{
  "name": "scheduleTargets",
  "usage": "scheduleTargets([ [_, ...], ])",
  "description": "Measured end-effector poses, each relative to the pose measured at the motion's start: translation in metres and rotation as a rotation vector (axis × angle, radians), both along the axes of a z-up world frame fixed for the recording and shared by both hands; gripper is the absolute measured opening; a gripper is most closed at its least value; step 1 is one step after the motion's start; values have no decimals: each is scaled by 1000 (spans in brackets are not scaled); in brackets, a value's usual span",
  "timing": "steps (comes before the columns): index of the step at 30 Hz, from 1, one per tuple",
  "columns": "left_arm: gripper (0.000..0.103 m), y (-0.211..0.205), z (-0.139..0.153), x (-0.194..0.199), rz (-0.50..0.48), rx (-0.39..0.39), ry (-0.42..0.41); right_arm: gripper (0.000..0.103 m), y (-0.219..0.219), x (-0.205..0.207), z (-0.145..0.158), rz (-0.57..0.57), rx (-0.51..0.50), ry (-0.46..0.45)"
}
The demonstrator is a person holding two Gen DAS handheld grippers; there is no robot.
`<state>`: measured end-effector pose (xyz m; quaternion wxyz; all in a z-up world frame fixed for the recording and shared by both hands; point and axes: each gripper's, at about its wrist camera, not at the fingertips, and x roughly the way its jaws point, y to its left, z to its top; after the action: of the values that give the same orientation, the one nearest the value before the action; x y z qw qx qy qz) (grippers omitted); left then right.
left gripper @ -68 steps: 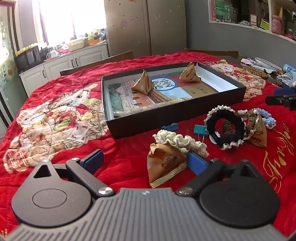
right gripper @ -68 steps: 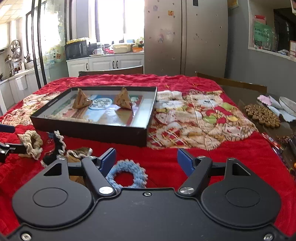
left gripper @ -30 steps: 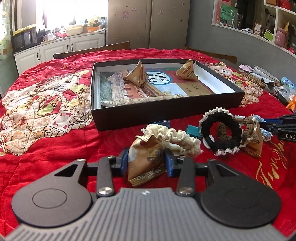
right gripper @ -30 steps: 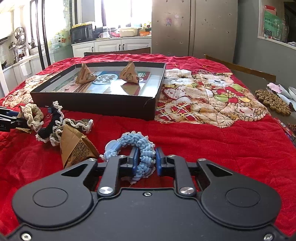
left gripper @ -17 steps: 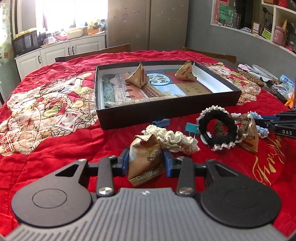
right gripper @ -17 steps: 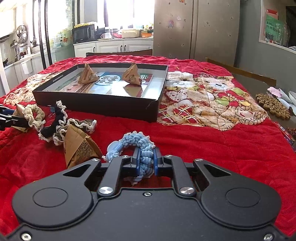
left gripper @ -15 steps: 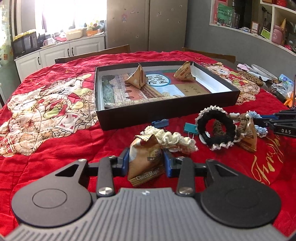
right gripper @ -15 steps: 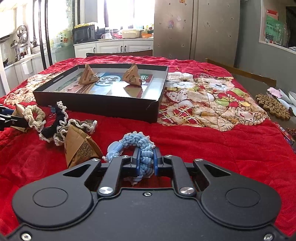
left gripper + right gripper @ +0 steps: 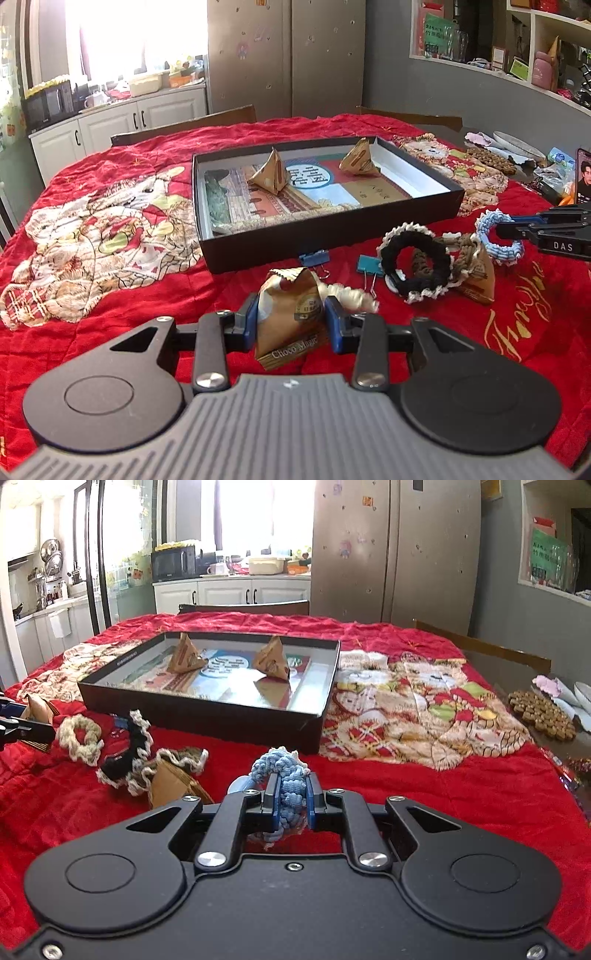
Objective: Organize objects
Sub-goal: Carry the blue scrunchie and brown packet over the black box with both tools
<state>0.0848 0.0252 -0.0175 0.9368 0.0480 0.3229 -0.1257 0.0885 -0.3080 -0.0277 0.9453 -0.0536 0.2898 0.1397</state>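
Near the black box (image 9: 332, 236), I had the left gripper (image 9: 291, 321) clamped on a chocolate packet (image 9: 290, 319) and the right gripper (image 9: 291, 805) on a blue scrunchie (image 9: 286, 786); transfer came next, requiring clearance over the rim.

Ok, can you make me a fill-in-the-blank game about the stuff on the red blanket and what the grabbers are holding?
1. The left gripper is shut on a pyramid-shaped ____ snack packet.
2. The right gripper squeezes a scrunchie whose colour is ____.
3. Inside the black box stand ____ pyramid packets.
4. The black scrunchie lies on the ____ blanket.

Missing words: Choco Magic; blue; two; red
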Motion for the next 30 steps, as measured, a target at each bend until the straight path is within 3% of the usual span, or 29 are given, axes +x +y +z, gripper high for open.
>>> scheduleTargets([
  [14,41,-7,21,-5,-31,1,-58,13,6,-4,26,19,-7,-68],
  [30,41,-19,47,26,-46,-7,-119,13,30,14,72,62,-18,-176],
])
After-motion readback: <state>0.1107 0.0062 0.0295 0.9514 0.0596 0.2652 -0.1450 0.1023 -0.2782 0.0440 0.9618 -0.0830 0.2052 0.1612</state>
